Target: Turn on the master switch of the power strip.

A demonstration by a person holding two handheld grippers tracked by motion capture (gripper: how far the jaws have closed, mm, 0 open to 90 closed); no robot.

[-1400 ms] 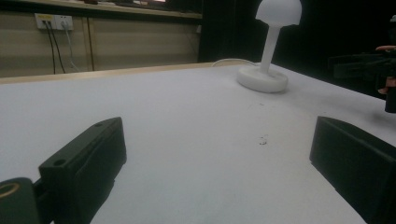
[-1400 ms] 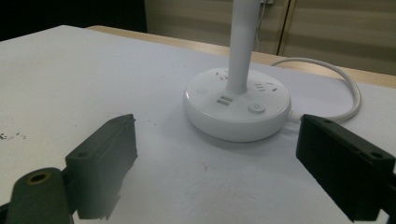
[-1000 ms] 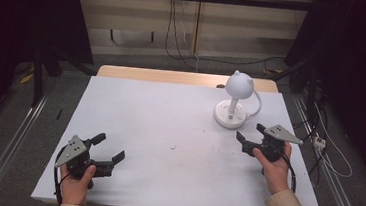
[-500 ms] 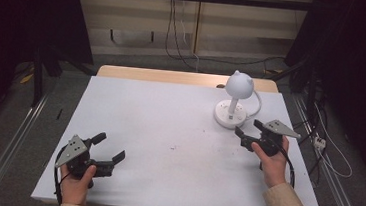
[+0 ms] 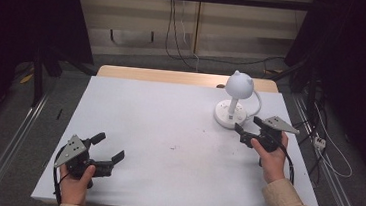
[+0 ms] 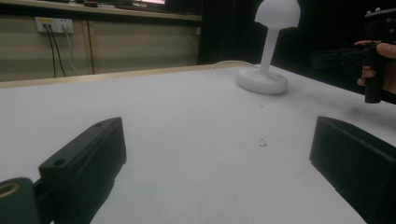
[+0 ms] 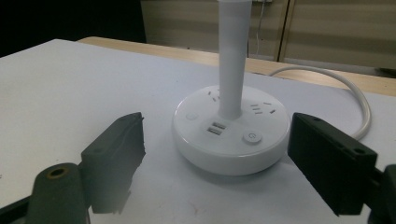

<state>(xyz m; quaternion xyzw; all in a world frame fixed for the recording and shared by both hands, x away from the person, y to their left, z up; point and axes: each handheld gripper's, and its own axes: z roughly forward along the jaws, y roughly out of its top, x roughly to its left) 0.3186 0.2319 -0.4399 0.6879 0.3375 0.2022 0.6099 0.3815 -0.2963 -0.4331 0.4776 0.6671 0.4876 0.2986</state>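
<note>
Standing near the far right of the white desk [image 5: 168, 132], the small white round-headed lamp [image 5: 235, 101] faces the right gripper [image 5: 249, 131], spread wide just beside its base. One bump could tip it. The left gripper [image 5: 107, 151] rests spread, far away.

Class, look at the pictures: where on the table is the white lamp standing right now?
In the high view the lamp stands on the table's far right part, just beyond the open right tool, its cord curling off behind.
</note>
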